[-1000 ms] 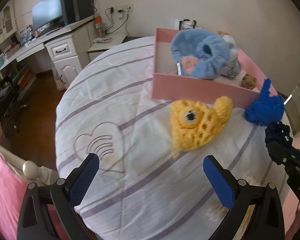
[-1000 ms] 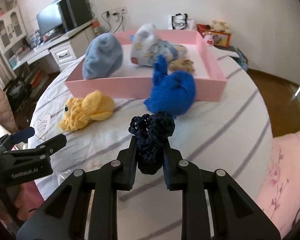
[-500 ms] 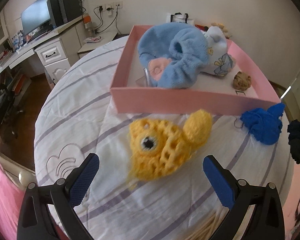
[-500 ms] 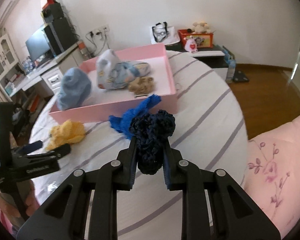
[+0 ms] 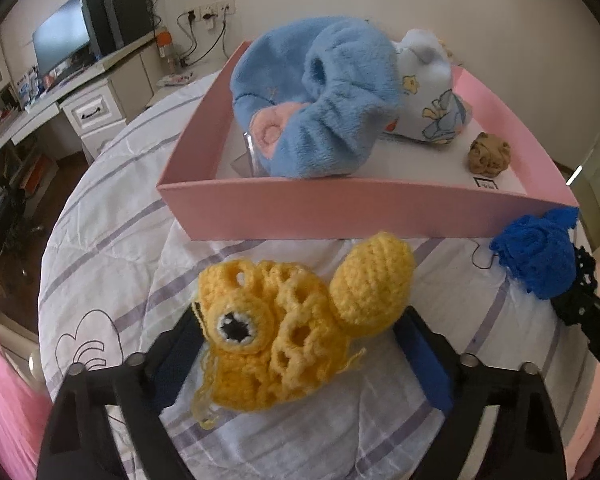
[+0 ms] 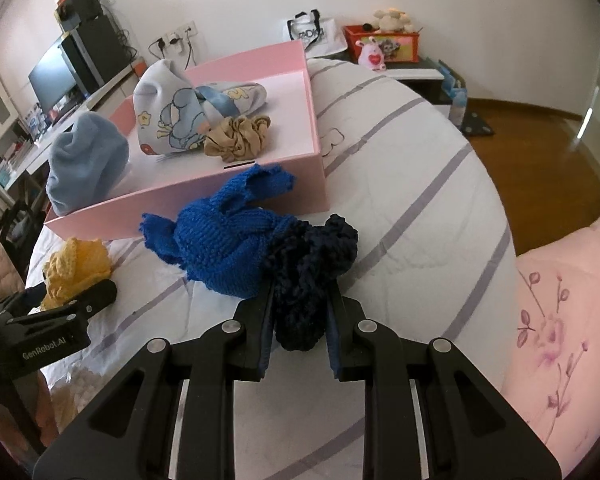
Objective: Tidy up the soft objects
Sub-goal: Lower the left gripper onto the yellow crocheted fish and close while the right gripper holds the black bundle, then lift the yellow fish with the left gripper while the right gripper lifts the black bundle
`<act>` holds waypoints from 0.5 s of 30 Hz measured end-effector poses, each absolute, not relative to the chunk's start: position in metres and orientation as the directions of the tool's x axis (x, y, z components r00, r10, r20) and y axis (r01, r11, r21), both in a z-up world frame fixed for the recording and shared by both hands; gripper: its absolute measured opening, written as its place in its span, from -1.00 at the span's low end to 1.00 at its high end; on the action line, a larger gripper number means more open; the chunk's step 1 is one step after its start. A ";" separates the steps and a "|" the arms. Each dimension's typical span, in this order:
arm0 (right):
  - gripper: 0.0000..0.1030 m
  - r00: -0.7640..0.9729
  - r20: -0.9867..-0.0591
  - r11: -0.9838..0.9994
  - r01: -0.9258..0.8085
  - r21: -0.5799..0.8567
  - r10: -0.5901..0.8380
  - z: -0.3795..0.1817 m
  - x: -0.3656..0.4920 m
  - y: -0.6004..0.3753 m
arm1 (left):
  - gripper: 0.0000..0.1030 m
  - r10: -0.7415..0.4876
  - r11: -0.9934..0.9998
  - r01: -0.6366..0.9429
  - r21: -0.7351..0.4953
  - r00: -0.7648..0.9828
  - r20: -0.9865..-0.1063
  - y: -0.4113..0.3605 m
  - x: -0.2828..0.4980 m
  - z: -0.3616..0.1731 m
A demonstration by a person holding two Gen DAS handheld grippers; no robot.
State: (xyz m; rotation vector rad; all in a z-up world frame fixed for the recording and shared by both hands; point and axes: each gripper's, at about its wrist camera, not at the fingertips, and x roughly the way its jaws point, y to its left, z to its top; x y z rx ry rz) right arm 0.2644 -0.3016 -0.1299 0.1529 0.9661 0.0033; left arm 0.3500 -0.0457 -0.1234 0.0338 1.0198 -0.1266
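Observation:
A yellow crochet toy (image 5: 284,340) lies on the striped bedsheet just before the pink box (image 5: 340,212). My left gripper (image 5: 298,322) straddles it; its jaws are closing, pads near the toy's sides but not pressing. My right gripper (image 6: 302,308) is shut on a dark navy crochet piece (image 6: 308,264), which touches a bright blue knitted piece (image 6: 228,240) lying against the box wall (image 6: 204,196). Inside the box are a light-blue plush (image 5: 320,104), a printed cloth (image 5: 432,100) and a tan scrunchie (image 5: 490,154). The right wrist view shows the left gripper (image 6: 72,304) at the yellow toy (image 6: 76,264).
A desk with a monitor (image 5: 60,36) stands beyond the bed's left edge. A pink flowered quilt (image 6: 560,320) lies at the right. A low stand with toys (image 6: 384,48) sits by the far wall, with wooden floor (image 6: 540,140) to the right of the bed.
My left gripper came forward and down over the yellow toy, and its jaws have narrowed around it. My right gripper carried the navy piece up against the blue knitted piece.

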 end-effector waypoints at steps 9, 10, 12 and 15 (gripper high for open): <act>-0.60 0.569 -0.819 0.990 0.064 0.127 0.068 -0.128 0.264 -0.299 | -0.13 -0.098 0.991 0.132 -0.027 0.565 -0.819 -0.047 0.334 -0.118; -0.60 0.570 -0.819 0.990 0.064 0.128 0.069 -0.127 0.263 -0.299 | -0.15 -0.101 0.990 0.137 -0.027 0.566 -0.818 -0.045 0.331 -0.116; -0.60 0.576 -0.814 0.989 0.061 0.133 0.075 -0.124 0.260 -0.298 | -0.15 -0.104 0.990 0.142 -0.027 0.571 -0.814 -0.045 0.327 -0.111; -0.60 0.590 -0.803 0.990 0.052 0.135 0.079 -0.117 0.254 -0.294 | -0.15 -0.107 0.989 0.147 -0.025 0.582 -0.806 -0.044 0.319 -0.106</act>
